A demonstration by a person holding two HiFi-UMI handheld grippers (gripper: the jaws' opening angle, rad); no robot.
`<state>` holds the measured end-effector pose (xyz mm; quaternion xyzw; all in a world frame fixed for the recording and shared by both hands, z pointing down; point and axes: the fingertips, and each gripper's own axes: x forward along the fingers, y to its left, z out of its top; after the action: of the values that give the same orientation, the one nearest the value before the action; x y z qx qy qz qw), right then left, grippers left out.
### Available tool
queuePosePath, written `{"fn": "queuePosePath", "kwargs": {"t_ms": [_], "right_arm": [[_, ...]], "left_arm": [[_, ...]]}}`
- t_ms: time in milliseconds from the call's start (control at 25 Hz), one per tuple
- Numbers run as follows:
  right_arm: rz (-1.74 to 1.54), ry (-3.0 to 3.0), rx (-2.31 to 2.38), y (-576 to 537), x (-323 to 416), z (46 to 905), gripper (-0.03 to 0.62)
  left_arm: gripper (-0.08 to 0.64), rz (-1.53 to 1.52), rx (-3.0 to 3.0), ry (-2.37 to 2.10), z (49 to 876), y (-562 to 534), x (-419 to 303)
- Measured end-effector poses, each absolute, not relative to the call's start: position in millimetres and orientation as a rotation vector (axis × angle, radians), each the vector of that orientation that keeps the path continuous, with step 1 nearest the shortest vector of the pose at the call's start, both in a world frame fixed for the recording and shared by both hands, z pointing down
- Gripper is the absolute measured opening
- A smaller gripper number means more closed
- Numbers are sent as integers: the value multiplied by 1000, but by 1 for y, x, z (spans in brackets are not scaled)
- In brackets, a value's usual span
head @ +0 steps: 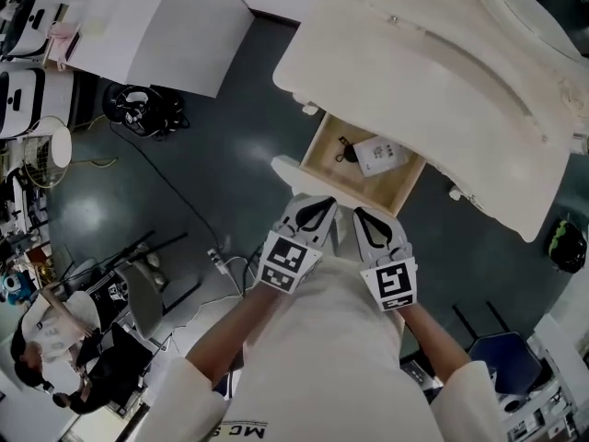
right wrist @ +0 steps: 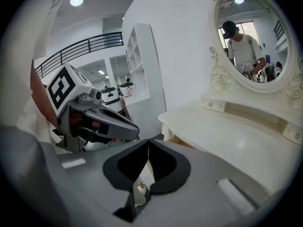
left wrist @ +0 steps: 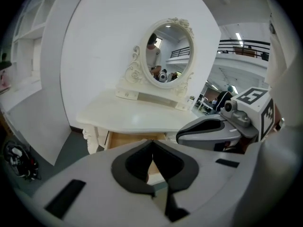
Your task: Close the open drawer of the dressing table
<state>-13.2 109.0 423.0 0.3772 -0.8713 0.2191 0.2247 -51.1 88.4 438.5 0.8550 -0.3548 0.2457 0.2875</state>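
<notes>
The drawer (head: 391, 190) is seen pulled out from under the cream desk (head: 442, 90), at the centre of the head view (a white packet (head: 380, 155) and a small black item (head: 347, 151) lie inside it). Both tools are held side by side just below the drawer's white front, in the lower middle of the frame. The left tool (head: 311, 208) is shown with its jaws pressed together and nothing between them; the right tool (head: 363, 217) is likewise closed and empty. Whether either tip touches the drawer front cannot be told. An oval mirror (left wrist: 168, 51) is seen standing on the desk, at the upper centre of the left gripper view.
</notes>
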Motion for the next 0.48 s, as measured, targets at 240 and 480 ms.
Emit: {"fn": "queuePosePath", "kwargs": {"t_ms": [240, 480], "right_arm": [[588, -2385, 976, 109, -23, 457, -2], [605, -2368, 931, 115, -30, 478, -2]], "left_arm": [[9, 644, 2176, -1020, 469, 82, -63], [9, 662, 2152, -1050, 488, 92, -66]]}}
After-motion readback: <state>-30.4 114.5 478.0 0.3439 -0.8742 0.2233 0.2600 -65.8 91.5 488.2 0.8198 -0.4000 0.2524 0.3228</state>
